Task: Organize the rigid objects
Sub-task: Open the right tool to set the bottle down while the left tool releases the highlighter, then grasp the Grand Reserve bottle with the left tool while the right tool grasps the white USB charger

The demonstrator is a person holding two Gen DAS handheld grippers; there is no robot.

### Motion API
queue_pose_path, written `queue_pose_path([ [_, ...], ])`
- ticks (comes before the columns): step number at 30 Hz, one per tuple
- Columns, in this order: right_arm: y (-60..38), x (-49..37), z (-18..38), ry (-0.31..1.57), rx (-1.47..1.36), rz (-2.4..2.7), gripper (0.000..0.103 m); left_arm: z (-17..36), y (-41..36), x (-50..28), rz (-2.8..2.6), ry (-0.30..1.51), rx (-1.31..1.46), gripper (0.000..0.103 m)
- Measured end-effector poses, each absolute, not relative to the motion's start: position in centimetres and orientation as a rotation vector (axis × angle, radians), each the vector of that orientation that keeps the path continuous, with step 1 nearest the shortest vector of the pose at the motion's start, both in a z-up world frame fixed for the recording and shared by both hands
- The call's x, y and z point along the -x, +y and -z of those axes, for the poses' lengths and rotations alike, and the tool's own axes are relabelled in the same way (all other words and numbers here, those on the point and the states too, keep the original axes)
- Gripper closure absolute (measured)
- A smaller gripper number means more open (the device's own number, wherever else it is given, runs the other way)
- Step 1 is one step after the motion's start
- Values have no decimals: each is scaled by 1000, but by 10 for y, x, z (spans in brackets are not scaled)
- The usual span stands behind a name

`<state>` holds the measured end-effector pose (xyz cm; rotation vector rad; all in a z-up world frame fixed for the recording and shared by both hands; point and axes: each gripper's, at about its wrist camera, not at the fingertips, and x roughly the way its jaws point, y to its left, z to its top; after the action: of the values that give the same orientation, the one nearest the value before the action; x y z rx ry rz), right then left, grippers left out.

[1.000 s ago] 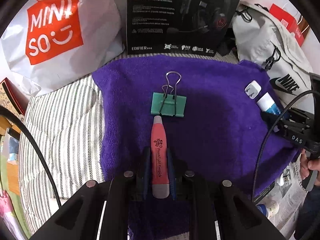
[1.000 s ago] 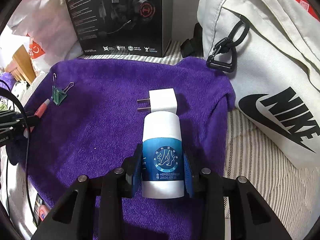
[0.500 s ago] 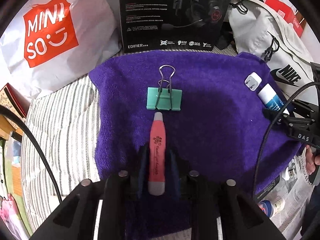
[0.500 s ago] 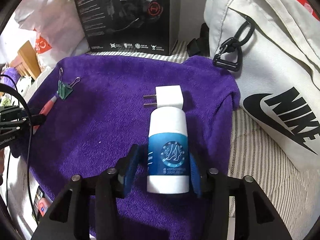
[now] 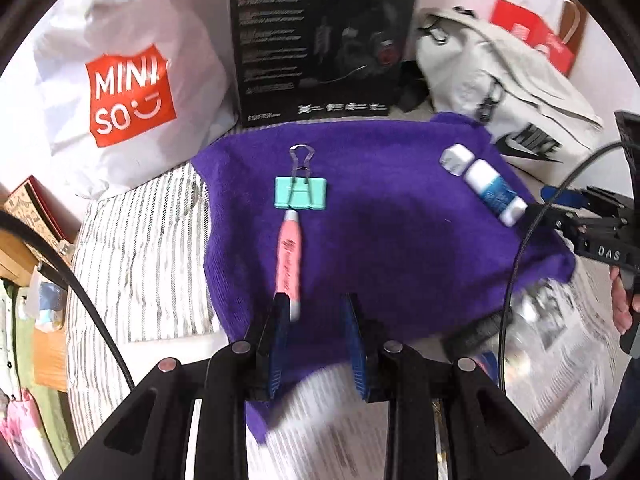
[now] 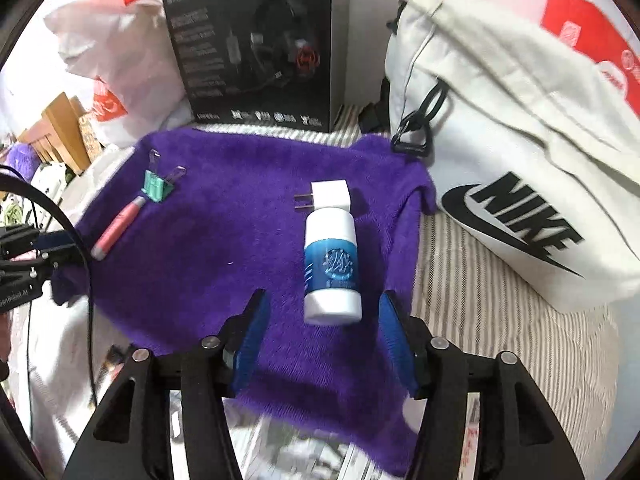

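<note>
A purple towel [image 5: 380, 216] lies spread on a striped bed cover [image 5: 132, 248] and serves as the landmark here. Near the towel's left part lies a pink pen [image 5: 289, 256], its tip touching a mint-green binder clip [image 5: 301, 193] that sits just beyond it, wire handles toward the towel's far edge. On the towel's right part a white bottle with a blue label [image 6: 331, 266] lies on its side, its far end touching a white plug adapter [image 6: 330, 194] whose prongs point toward the towel's middle.

The left tongs [image 5: 316, 340] hang over the towel's near edge with a modest gap between the blue pads; nothing is pressed between them, and the pen's near end lies just beside the left pad. The right tongs [image 6: 326, 344] also hover over the towel's near edge and are opening, standing wide, with the bottle's base ahead of the pads and free of both.

Behind the towel's far edge stand a black headset box [image 5: 320, 40], a white shopping bag with an orange logo [image 5: 128, 80] to its left, and a pale backpack [image 6: 520, 152] to its right.
</note>
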<state>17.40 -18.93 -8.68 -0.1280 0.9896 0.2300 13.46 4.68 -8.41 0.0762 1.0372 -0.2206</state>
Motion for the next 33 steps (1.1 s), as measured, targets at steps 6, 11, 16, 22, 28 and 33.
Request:
queue_pose_path([
  [6, -196, -136, 68, 955, 72, -227, 45, 84, 33, -88, 274, 1028, -69, 77],
  [11, -203, -102, 60, 937, 41, -224, 45, 103, 16, -65, 314, 1048, -66, 77],
  [16, -210, -78, 63, 946, 20, -211, 44, 115, -2, -55, 345, 1060, -57, 77],
  [22, -217, -57, 68, 964, -17, -198, 44, 127, -18, -49, 317, 1060, -128, 77],
  [28, -224, -45, 73, 971, -24, -176, 44, 128, -5, -51, 306, 1063, -124, 77],
  [33, -228, -45, 78, 975, -45, -176, 44, 129, -10, -60, 301, 1063, -144, 77],
])
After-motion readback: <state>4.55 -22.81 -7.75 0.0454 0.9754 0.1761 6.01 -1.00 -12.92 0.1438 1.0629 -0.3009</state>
